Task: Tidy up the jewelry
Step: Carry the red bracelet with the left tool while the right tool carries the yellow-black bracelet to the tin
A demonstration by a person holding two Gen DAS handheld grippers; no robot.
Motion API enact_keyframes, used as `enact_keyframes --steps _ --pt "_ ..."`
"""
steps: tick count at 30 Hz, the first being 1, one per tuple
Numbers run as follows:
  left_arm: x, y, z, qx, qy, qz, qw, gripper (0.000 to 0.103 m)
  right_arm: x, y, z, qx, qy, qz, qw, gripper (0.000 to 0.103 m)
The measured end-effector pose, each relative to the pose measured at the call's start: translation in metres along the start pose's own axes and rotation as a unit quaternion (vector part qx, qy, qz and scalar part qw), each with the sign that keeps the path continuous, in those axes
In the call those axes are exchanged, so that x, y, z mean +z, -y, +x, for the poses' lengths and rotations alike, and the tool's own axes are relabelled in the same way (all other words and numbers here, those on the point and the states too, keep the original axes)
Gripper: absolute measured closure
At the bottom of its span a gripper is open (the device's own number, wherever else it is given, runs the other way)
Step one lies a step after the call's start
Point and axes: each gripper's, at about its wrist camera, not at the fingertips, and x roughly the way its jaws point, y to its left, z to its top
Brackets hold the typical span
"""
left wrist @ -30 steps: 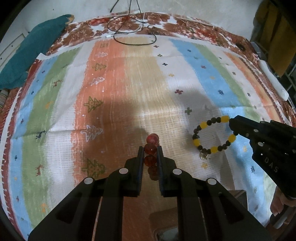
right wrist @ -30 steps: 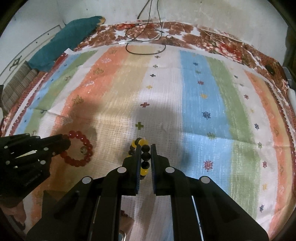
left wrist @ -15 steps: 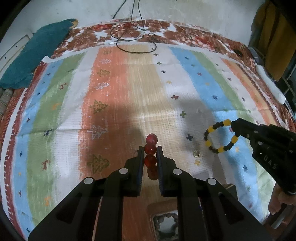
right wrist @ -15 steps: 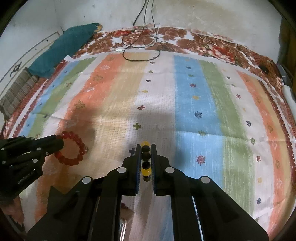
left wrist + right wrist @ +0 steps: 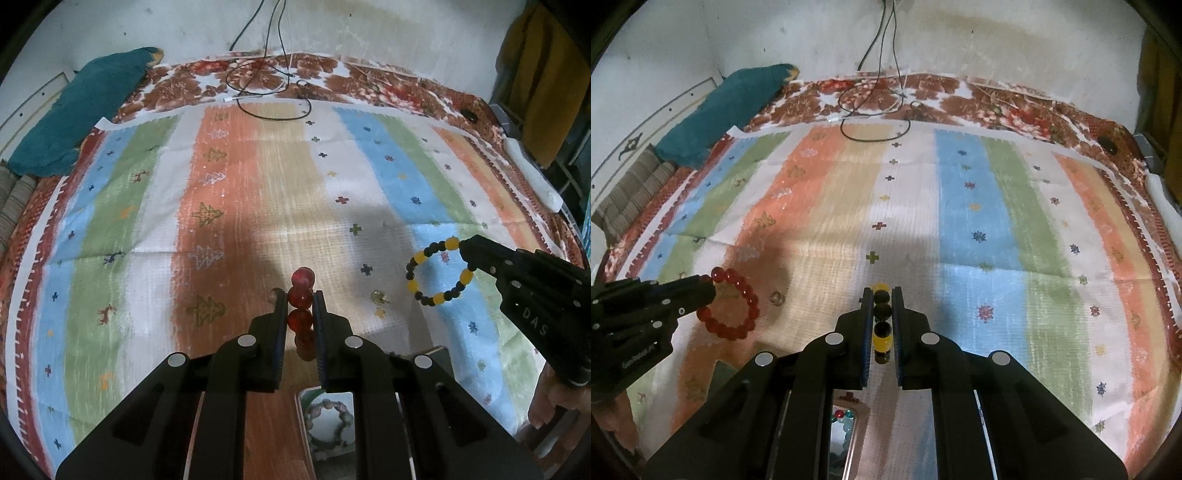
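Both jaws are clamped on bracelets: left gripper [image 5: 300, 306] holds the red bracelet [image 5: 733, 309], right gripper [image 5: 882, 314] the yellow-black bracelet [image 5: 437, 273], both above the striped cloth [image 5: 229, 229]; neither stored yet, one ring [image 5: 378, 296] remains.

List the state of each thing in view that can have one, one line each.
Left gripper: shut on the red bead bracelet.
Red bead bracelet: held, hanging clear of the striped cloth.
Right gripper: shut on the yellow-and-black bracelet.
Yellow-and-black bracelet: held, hanging clear of the cloth.
Small ring: lying loose on the cloth.
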Motion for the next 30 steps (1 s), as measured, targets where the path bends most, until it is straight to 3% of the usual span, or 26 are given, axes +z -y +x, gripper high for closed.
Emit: enact_keyframes --steps 30 --pt "-0.028 0.021 -0.055 -0.016 0.038 0.016 0.9990 0.090 -0.024 -0.011 -0.049 -0.003 0.027 -0.021 0.999 0.092"
